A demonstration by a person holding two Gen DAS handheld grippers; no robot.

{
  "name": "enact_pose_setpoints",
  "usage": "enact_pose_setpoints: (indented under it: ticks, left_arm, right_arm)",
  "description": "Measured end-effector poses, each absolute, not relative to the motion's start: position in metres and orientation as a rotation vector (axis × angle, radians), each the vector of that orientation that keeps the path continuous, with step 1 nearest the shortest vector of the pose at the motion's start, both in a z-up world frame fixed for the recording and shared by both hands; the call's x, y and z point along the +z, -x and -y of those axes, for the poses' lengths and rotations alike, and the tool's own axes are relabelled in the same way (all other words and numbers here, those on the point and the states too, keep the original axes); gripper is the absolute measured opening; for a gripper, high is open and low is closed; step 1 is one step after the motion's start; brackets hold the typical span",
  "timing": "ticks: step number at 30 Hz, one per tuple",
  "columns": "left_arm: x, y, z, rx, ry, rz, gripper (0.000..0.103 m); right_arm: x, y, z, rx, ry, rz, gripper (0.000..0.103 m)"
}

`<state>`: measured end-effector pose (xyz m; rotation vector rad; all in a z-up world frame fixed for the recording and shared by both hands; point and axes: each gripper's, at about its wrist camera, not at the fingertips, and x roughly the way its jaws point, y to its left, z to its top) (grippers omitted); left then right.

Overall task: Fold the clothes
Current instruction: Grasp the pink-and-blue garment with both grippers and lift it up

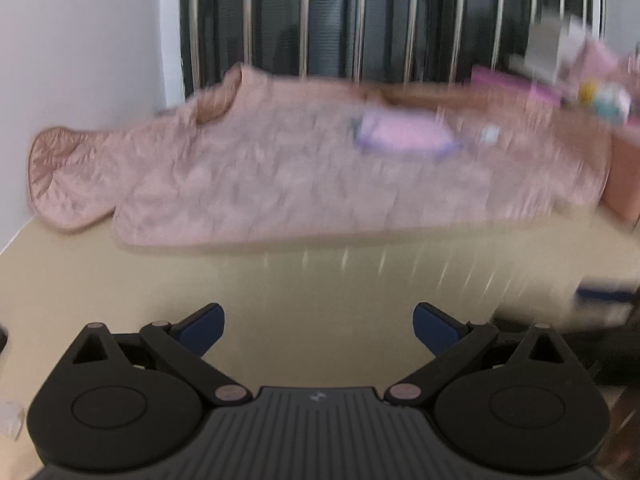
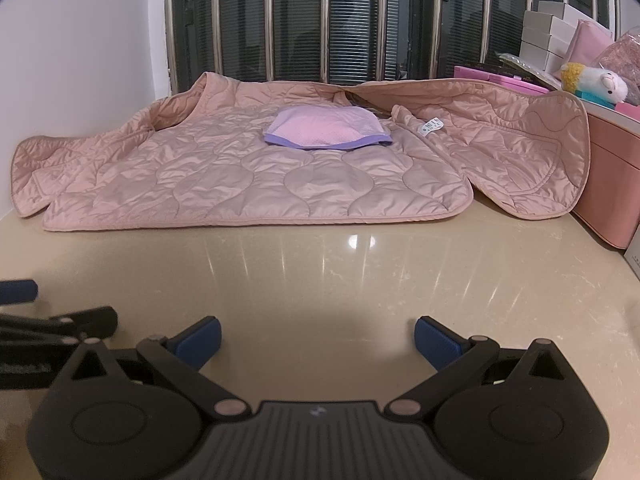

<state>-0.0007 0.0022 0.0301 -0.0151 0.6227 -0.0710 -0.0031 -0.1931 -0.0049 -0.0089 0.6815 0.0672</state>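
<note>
A pink quilted jacket (image 2: 248, 172) lies spread on the beige table (image 2: 320, 280), one front panel (image 2: 520, 152) opened out to the right against a pink box. A small folded pink and purple garment (image 2: 326, 132) rests on the jacket's middle. The left wrist view is blurred and shows the same jacket (image 1: 280, 176) and the small garment (image 1: 404, 136). My left gripper (image 1: 319, 326) is open and empty over bare table, well short of the jacket. My right gripper (image 2: 318, 340) is open and empty, also short of the jacket. The left gripper shows at the right wrist view's left edge (image 2: 44, 320).
A white wall (image 2: 80, 60) closes the left side. A barred window (image 2: 340, 20) runs behind the table. At the right stand a pink box (image 2: 608, 184), stacked white boxes (image 2: 548, 36), a plush toy (image 2: 596, 84) and pink items.
</note>
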Motion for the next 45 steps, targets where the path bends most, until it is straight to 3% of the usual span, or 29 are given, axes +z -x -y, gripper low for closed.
enact_pose_setpoints:
  ticks: [4,9,15,17,21,24,26,29,30,32,38,45]
  left_arm:
    - [0.067,-0.022,-0.002,-0.093,0.028,-0.514,0.103]
    - [0.087,-0.107,0.008,-0.070,0.013,-0.504,0.103]
    - [0.078,-0.217,0.028,-0.150,0.059,-0.589,0.102]
    - [0.065,-0.248,0.040,-0.171,0.025,-0.611,0.102]
    - [0.041,-0.294,0.057,-0.177,0.007,-0.674,0.092]
    - [0.023,-0.316,0.065,-0.218,0.017,-0.728,0.071]
    - [0.013,-0.324,0.067,-0.250,0.020,-0.766,0.022]
    - [0.007,-0.324,0.064,-0.297,0.075,-0.774,0.005]
    - [0.008,-0.322,0.063,-0.307,0.078,-0.768,0.005]
    - [0.020,-0.313,0.057,-0.326,0.102,-0.751,0.004]
    - [0.099,-0.261,0.031,-0.392,0.194,-0.611,0.003]
    - [0.258,-0.147,0.012,-0.471,0.226,-0.305,0.003]
  right_arm:
    - [0.005,-0.002,0.198,0.086,0.002,-0.683,0.103]
    - [0.064,-0.029,0.223,0.142,-0.041,-0.504,0.103]
    - [0.085,-0.148,0.266,0.191,-0.147,-0.513,0.101]
    - [0.079,-0.188,0.277,0.203,-0.133,-0.537,0.095]
    - [0.058,-0.265,0.289,0.221,-0.112,-0.634,0.083]
    - [0.039,-0.304,0.294,0.210,-0.112,-0.716,0.068]
    - [0.027,-0.324,0.295,0.186,-0.087,-0.765,0.047]
    - [0.012,-0.336,0.292,0.191,-0.052,-0.804,0.022]
    - [0.011,-0.335,0.290,0.193,-0.038,-0.800,0.019]
    - [0.011,-0.332,0.288,0.199,-0.024,-0.787,0.002]
    - [0.086,-0.273,0.288,0.272,-0.085,-0.584,0.002]
    - [0.232,-0.164,0.276,0.326,-0.082,-0.292,0.002]
